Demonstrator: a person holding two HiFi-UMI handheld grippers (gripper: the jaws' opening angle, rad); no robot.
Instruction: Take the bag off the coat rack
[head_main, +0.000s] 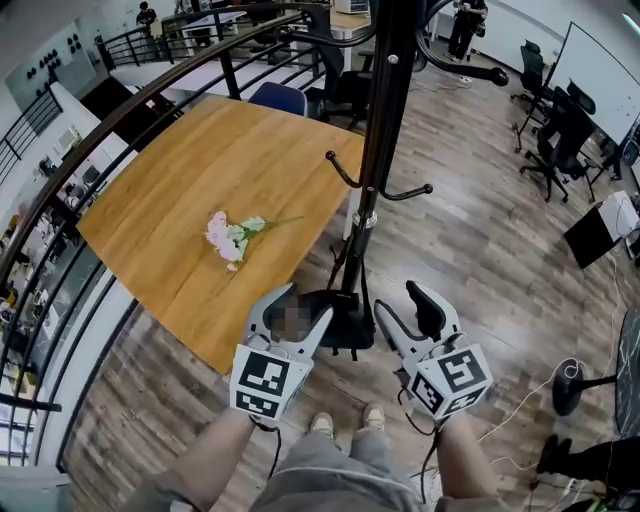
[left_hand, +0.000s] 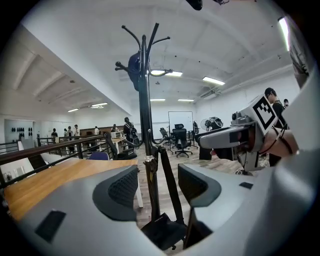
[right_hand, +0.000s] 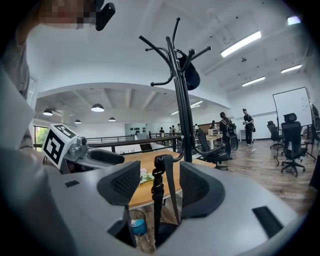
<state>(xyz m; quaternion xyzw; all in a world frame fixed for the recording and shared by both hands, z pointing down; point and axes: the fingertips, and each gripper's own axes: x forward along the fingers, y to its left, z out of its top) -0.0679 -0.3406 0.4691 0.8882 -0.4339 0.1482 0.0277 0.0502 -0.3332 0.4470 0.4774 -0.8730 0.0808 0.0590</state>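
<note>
A black coat rack (head_main: 385, 120) stands just ahead of me. A black bag (head_main: 338, 318) hangs low beside its pole, its strap (head_main: 350, 262) running up to a lower hook. My left gripper (head_main: 293, 312) is open at the bag's left, and my right gripper (head_main: 398, 300) is open at its right. In the left gripper view the strap (left_hand: 167, 185) and bag (left_hand: 165, 231) show beyond the open left gripper (left_hand: 157, 186). The right gripper view has the strap's buckle (right_hand: 158, 190) showing between the parted jaws of the right gripper (right_hand: 160, 182). A dark cap-like item (right_hand: 191, 76) hangs on the rack's top.
A wooden table (head_main: 190, 170) with a small flower bunch (head_main: 232, 238) lies to the left, ringed by a curved black railing (head_main: 60, 200). Office chairs (head_main: 555, 150) and a floor fan (head_main: 570, 385) with cables are on the right. A blue cup (right_hand: 139, 226) sits under the table.
</note>
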